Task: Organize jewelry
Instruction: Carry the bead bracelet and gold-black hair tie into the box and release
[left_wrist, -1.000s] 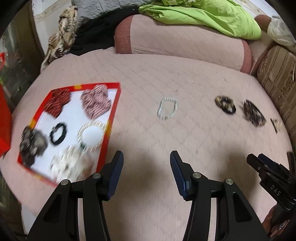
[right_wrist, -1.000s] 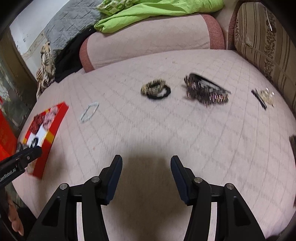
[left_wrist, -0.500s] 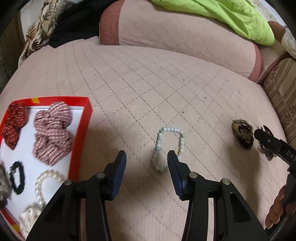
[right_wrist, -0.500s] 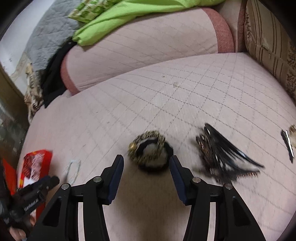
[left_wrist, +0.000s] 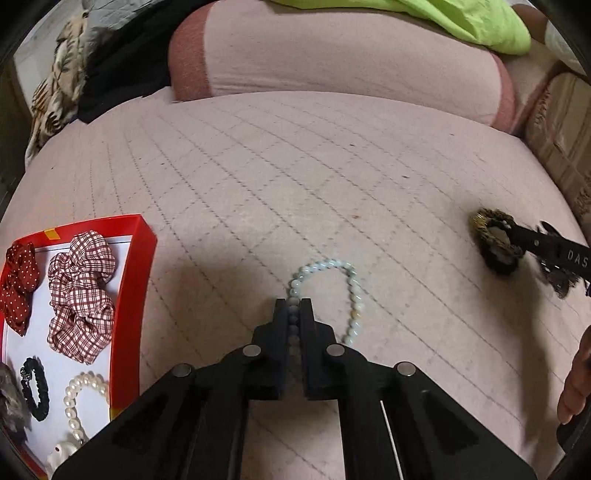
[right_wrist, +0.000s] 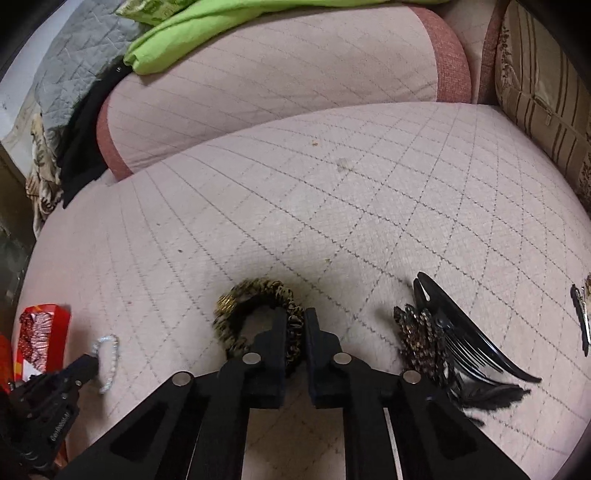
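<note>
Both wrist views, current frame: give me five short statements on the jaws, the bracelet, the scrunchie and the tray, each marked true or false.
1. The left gripper has its jaws shut on the pale bead bracelet. True.
2. The right gripper has open jaws and holds nothing. False: its jaws are shut on the leopard-print scrunchie.
3. The pale bead bracelet lies inside the red tray. False: it lies on the pink quilted cover, right of the tray.
4. A checked scrunchie sits in the red tray. True.
5. The black hair comb is in the red tray. False: it lies on the cover, right of the right gripper.
</note>
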